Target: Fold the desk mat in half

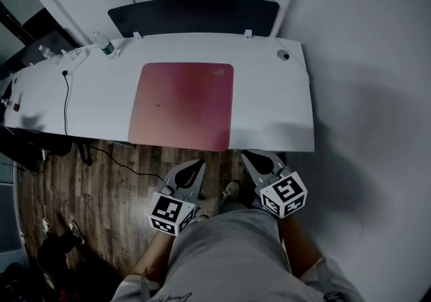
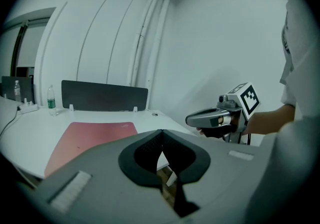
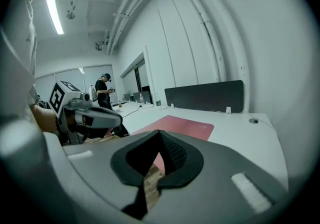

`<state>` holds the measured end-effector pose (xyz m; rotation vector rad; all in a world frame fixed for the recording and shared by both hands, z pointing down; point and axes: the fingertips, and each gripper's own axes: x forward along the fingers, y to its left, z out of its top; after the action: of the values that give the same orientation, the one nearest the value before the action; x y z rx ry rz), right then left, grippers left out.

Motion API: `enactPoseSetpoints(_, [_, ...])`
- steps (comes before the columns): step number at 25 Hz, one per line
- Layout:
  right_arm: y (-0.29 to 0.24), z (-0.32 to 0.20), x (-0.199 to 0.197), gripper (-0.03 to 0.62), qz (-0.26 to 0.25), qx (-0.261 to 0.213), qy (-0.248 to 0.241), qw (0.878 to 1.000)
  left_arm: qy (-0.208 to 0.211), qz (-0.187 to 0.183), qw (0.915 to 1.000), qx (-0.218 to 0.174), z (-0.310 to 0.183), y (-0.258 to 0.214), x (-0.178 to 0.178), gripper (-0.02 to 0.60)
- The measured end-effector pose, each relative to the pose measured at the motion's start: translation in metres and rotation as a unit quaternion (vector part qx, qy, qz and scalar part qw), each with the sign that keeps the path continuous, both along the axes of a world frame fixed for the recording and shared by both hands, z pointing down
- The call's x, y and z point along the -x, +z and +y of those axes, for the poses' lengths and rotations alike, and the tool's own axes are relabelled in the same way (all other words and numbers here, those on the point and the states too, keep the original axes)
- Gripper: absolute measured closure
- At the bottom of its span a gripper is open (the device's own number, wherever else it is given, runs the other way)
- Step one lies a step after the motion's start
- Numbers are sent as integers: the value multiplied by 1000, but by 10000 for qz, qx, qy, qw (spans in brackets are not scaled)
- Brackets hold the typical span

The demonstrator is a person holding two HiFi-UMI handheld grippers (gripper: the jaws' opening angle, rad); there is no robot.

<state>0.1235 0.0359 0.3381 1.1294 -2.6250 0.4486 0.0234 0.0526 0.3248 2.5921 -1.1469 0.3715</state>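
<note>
A pink desk mat (image 1: 182,104) lies flat and unfolded on the white desk (image 1: 269,105), its near edge close to the desk's front edge. It also shows in the left gripper view as the mat (image 2: 92,135) and in the right gripper view as the mat (image 3: 182,124). My left gripper (image 1: 194,168) hangs below the desk's front edge over the wooden floor, jaws shut and empty. My right gripper (image 1: 255,156) is beside it, just short of the desk edge, also shut with nothing in it. Each gripper shows in the other's view: the right one (image 2: 192,118), the left one (image 3: 116,116).
A dark divider panel (image 1: 193,16) stands along the desk's far edge. A water bottle (image 1: 104,45) and small items sit at the back left, with a black cable (image 1: 66,102) running across the desk. A round cable hole (image 1: 284,55) is back right. A person (image 3: 103,91) stands far off.
</note>
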Motion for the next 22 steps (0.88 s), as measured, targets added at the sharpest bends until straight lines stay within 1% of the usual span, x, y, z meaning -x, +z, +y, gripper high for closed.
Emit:
enactPoseSetpoints(5, [3,-19,-15,586,-64,69,-73,9999,-70,-23,10000,-59,-20,-3,-12,563])
enactPoseSetpoints(8, [5,-26,-21,586,-65,88,-129,9999,-73,-137,9998,-77,-27,1,-17,563])
enactPoseSetpoints(10, [7,-29,-23,586,-65,117,-124,9998,-30,-211,9998,-17,-29,5,-20,563])
enactPoseSetpoints(15, [18,-32,-24,586,-102,267,-10,9996,224,-362,9989,221,-32,21,-25,563])
enactPoseSetpoints(18, [26,-34,-24,586,-101,374,89,9992,403,-413,9980,261,-38,33,-26,563])
enactPoseSetpoints(22, [35,-34,-29,586,-123,531,333,9980,747,-564,9947,437,-43,54,-30,563])
